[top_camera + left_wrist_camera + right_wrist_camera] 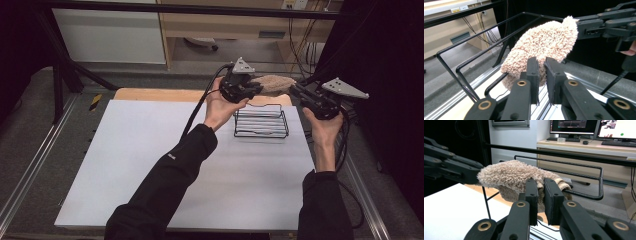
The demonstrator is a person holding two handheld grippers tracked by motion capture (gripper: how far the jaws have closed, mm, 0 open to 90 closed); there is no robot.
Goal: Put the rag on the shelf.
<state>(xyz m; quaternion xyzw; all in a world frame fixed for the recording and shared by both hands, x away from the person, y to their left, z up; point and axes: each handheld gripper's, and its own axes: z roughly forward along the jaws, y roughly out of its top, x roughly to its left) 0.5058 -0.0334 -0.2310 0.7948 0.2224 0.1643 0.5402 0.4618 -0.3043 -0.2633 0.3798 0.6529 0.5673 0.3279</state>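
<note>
A fuzzy beige sock (pixel 272 84) hangs stretched between my two grippers, above a black wire rack (pixel 261 125) at the far side of the white table top (pixel 150 165). My left gripper (pixel 257 87) pinches one end. In the left gripper view its jaws (pixel 541 65) stand close together with the sock's (pixel 544 42) edge between the pads. My right gripper (pixel 295 90) grips the other end. The right gripper view has those jaws (pixel 540 185) nipping the cuffed end of the sock (pixel 509 175). Each gripper view shows the other gripper biting the far tip.
The rack's top rails (pixel 461 67) run just under the sock, and its far rail (pixel 599 182) lies behind it. A wooden strip (pixel 150 94) borders the table's far edge. Metal rails (pixel 30 165) frame the table, with black curtains at both sides.
</note>
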